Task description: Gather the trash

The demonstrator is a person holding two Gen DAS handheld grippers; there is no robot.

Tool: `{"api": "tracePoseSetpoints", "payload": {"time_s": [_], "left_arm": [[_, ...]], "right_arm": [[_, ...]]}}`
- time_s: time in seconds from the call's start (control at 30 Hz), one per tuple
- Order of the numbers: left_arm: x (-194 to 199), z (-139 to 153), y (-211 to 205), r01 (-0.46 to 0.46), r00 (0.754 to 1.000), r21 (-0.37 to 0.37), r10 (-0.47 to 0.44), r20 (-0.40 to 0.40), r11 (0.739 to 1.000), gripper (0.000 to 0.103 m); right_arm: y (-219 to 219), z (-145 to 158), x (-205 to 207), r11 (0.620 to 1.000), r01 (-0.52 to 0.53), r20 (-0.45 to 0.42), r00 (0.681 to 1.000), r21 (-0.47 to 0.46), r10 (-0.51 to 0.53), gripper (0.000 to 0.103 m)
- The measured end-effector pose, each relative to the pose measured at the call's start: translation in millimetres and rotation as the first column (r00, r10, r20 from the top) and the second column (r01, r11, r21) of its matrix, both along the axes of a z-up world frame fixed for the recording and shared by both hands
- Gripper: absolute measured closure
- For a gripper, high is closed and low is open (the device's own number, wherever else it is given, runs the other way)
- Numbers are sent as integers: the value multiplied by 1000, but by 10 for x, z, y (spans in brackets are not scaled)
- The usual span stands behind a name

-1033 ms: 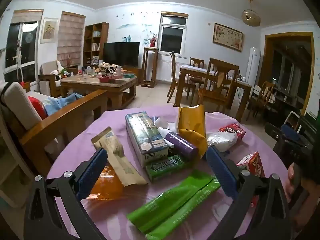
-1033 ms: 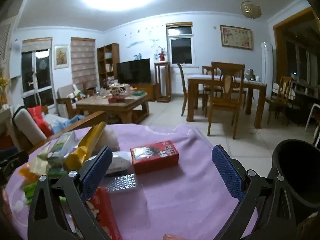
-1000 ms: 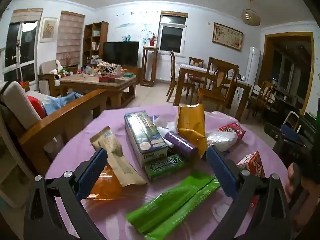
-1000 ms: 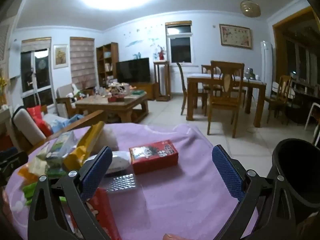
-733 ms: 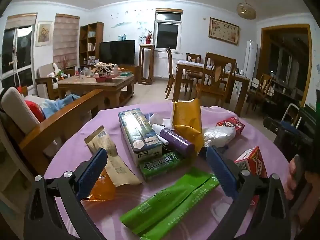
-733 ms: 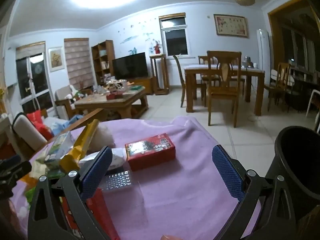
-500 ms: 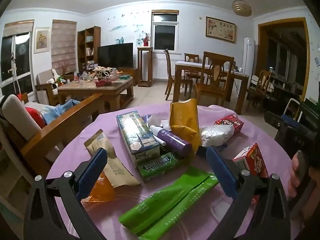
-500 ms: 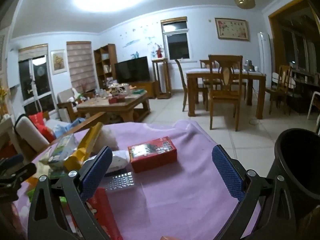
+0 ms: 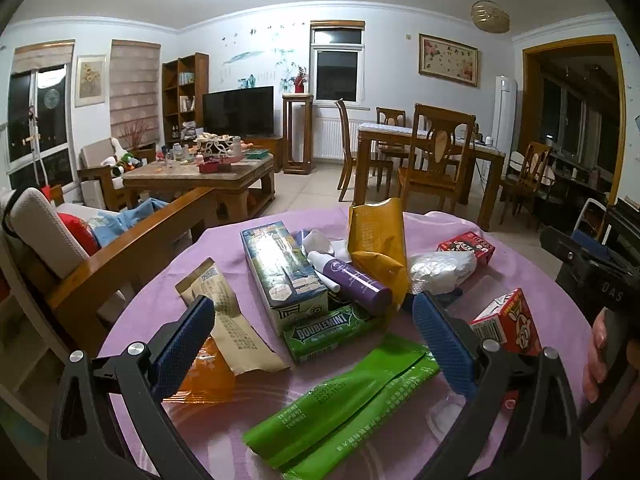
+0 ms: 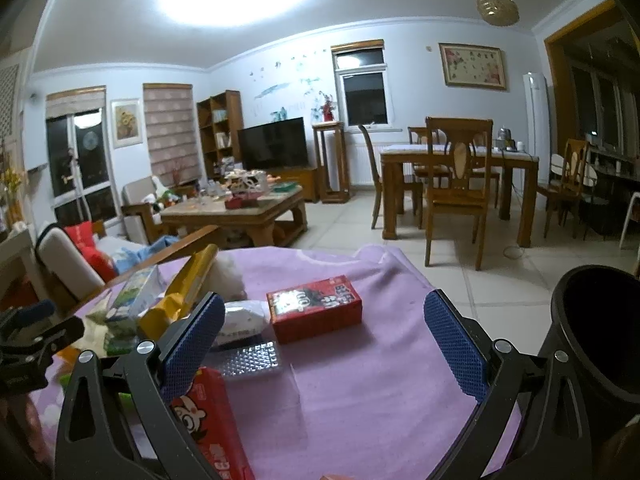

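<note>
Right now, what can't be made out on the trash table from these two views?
- Bin: right wrist view, cut off by the frame edge, inside too dark to read.
- Orange wrapper: left wrist view, partly behind the left gripper finger.
- Green sachets: print too small.

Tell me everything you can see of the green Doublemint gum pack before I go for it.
The Doublemint gum pack is a flat, oblong green packet with white lettering and a glossy wrapper, and it looks intact. It lies flat on the purple tablecloth, its long side running left to right, rising slightly to the right. Its far edge sits against the blue-green box and under the purple bottle. It lies ahead between the open left gripper fingers, untouched.
</note>
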State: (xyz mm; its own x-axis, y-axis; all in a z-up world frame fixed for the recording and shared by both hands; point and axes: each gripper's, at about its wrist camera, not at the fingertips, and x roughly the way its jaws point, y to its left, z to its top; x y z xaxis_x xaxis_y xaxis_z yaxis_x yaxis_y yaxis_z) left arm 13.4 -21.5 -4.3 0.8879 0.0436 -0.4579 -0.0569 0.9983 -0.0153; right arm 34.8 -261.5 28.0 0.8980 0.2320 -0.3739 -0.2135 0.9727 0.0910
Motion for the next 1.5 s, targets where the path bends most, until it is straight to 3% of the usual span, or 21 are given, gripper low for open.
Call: {"api": "tracePoseSetpoints", "payload": {"time_s": [0.6, 1.5], "left_arm": [[-16, 9, 14, -9, 1000, -2, 9, 2, 1000, 5], [-7, 5, 19, -10, 1000, -2, 10, -3, 1000, 5]], "right_arm": [[109, -27, -18, 998, -32, -10, 999, -49, 32, 5], [49, -29, 0, 999, -24, -32, 999, -23, 23, 5]]}}
